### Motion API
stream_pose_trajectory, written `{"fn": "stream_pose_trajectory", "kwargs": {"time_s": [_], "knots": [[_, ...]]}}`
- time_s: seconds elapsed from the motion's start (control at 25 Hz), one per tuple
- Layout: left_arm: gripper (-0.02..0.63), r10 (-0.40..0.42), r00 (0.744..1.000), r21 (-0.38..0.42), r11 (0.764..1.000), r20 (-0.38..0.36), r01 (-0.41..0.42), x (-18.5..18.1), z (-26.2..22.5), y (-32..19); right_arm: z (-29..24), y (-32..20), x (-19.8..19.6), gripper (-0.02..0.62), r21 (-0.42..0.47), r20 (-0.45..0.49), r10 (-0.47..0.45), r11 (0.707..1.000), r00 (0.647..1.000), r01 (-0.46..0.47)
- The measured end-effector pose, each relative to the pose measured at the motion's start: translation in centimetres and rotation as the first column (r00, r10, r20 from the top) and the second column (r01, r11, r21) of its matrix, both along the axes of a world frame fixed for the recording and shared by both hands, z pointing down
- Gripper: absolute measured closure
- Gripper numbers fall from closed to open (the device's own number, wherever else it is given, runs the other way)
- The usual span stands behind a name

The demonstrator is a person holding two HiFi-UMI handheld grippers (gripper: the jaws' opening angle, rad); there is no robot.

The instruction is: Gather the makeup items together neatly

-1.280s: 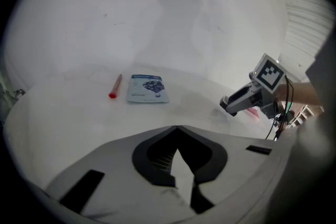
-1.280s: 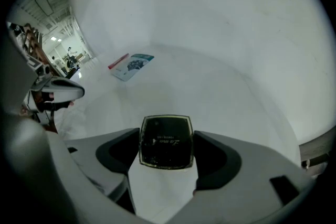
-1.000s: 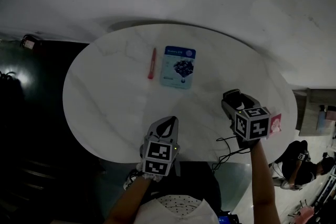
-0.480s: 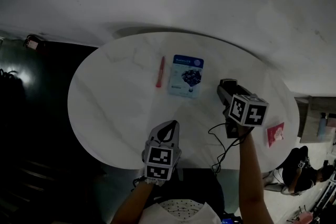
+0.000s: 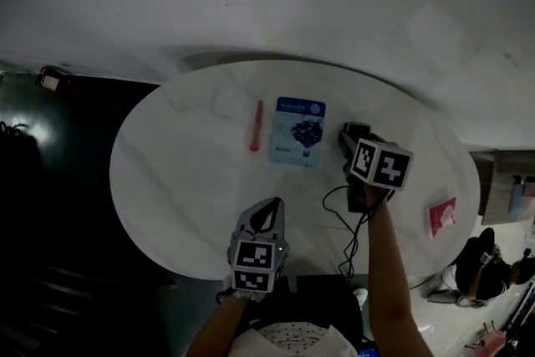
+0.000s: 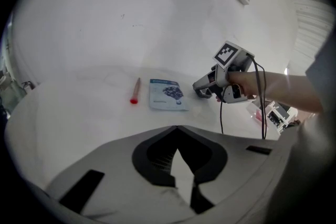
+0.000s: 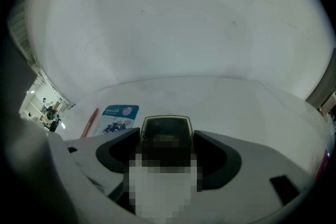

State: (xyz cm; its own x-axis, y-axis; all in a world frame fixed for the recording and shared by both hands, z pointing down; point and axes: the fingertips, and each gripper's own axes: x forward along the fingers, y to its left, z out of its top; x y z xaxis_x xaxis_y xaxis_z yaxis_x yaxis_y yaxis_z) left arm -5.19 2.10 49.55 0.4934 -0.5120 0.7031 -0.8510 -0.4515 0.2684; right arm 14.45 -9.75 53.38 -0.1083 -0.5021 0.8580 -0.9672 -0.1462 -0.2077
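Observation:
On the round white table point(image 5: 167, 171) a blue face-mask sachet point(image 5: 298, 132) lies flat, with a red stick point(image 5: 256, 126) just left of it. Both also show in the left gripper view, sachet point(image 6: 167, 94) and stick point(image 6: 135, 91), and in the right gripper view, sachet point(image 7: 118, 118) and stick point(image 7: 89, 122). My right gripper point(image 5: 353, 132) hovers just right of the sachet, shut on a dark square compact point(image 7: 166, 131) with a pale rim. My left gripper point(image 5: 269, 205) is at the table's near edge, jaws together and nothing in them point(image 6: 177, 128). A pink packet point(image 5: 442, 216) lies at the table's right edge.
A black cable point(image 5: 351, 221) hangs from the right gripper across the table's front. The floor left of the table is dark. A person point(image 5: 493, 267) is on the floor at the lower right. A pale wall rises behind the table.
My right gripper has moved left, away from the pink packet, and now sits beside the blue sachet. The left gripper has barely moved.

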Motion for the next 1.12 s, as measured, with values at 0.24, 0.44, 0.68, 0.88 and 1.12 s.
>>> {"fn": "stream_pose_trajectory", "kwargs": {"time_s": [0.24,0.44,0.68,0.88,1.12], "knots": [[0.586,-0.007,1.000,-0.006,1.000,-0.006,0.007,-0.1,0.2,-0.5,1.0,-0.1,-0.1,0.252,-0.033,-0.022,0.026,0.999,0.999,-0.027],[0.586,-0.007,1.000,-0.011,1.000,0.001,0.007,-0.3,0.6,-0.4,1.3,0.0,-0.1,0.249,-0.064,-0.069,0.015,0.998,0.997,-0.020],[0.586,-0.013,1.000,-0.011,1.000,0.007,0.013,-0.7,0.8,-0.5,1.4,0.0,-0.1,0.242,-0.058,-0.078,0.039,0.997,0.996,-0.044],[0.586,-0.013,1.000,-0.013,1.000,0.008,0.013,-0.8,0.8,-0.5,1.4,-0.1,-0.1,0.241,-0.045,-0.077,0.056,0.997,0.995,-0.059],[0.586,-0.016,1.000,-0.020,1.000,0.014,0.016,-0.9,0.9,-0.3,1.3,-0.1,-0.1,0.233,-0.046,-0.067,0.062,0.997,0.996,-0.065]]}}
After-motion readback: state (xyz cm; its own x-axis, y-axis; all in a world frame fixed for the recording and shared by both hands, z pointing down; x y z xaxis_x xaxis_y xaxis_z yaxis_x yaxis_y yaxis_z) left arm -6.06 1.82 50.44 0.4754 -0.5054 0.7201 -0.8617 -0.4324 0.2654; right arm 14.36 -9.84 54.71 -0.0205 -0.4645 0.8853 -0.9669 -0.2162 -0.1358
